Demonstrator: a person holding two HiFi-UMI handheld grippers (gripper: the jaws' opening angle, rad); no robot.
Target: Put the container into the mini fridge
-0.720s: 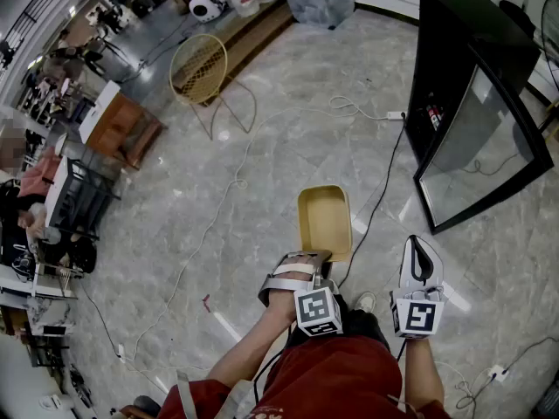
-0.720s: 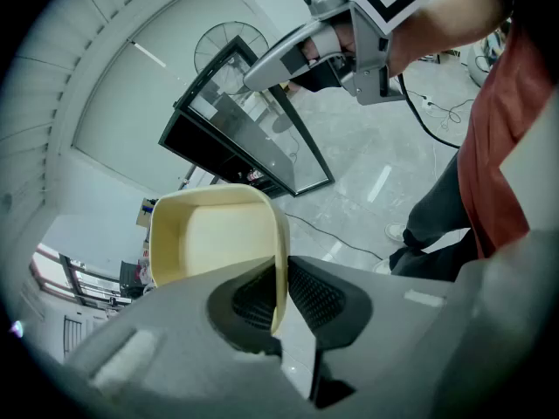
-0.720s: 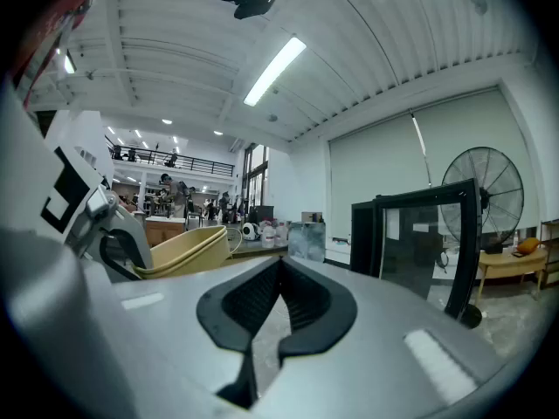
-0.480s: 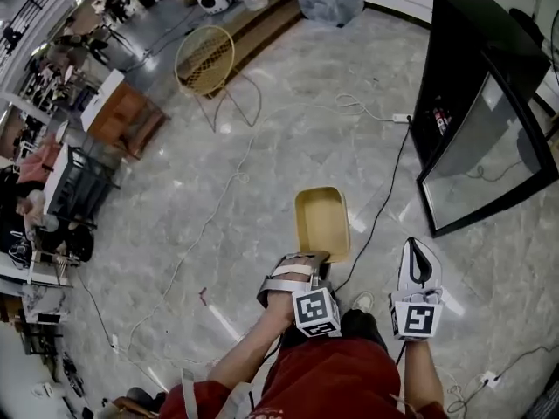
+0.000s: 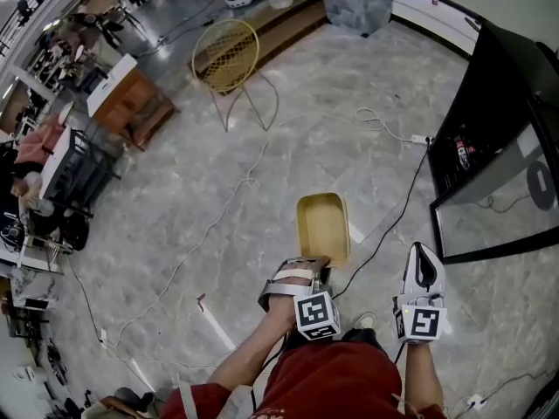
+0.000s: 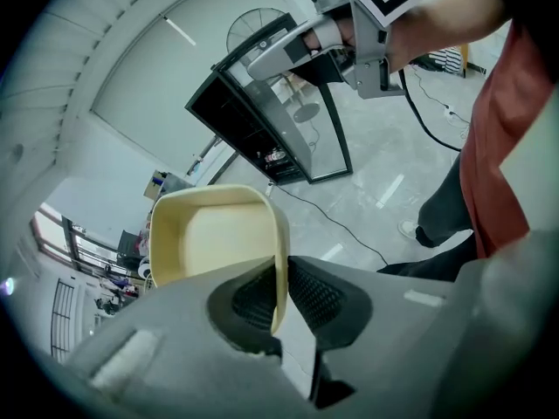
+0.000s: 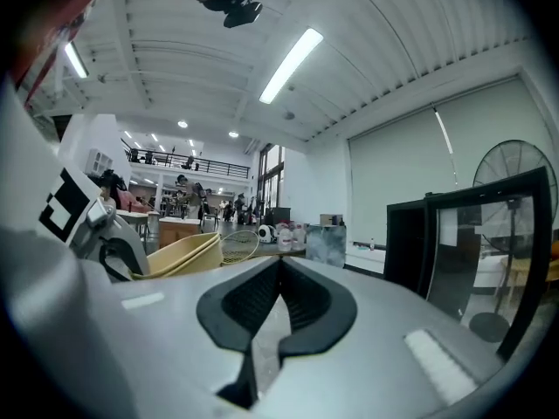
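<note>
I see a shallow yellow container (image 5: 323, 227) held out over the marble floor, with my left gripper (image 5: 313, 260) shut on its near rim. In the left gripper view the pads pinch the container (image 6: 210, 234) wall at the left gripper (image 6: 281, 278). My right gripper (image 5: 422, 253) hangs beside it to the right, shut and empty; its jaws meet in the right gripper (image 7: 279, 267) view. The black mini fridge (image 5: 511, 85) stands at the right with its glass door (image 5: 493, 212) swung open. Bottles show inside. Both grippers are well short of it.
A power cable (image 5: 384, 225) runs across the floor from the fridge past the container. A yellow wire chair (image 5: 225, 55) stands further back, a wooden cabinet (image 5: 131, 103) and a black rack (image 5: 83, 177) at the left. A thin white cord (image 5: 229, 201) crosses the floor.
The whole head view has shifted: the fridge and chair have slid right and lower in the frame. Both grippers keep their pose in front of the body, the container still held.
</note>
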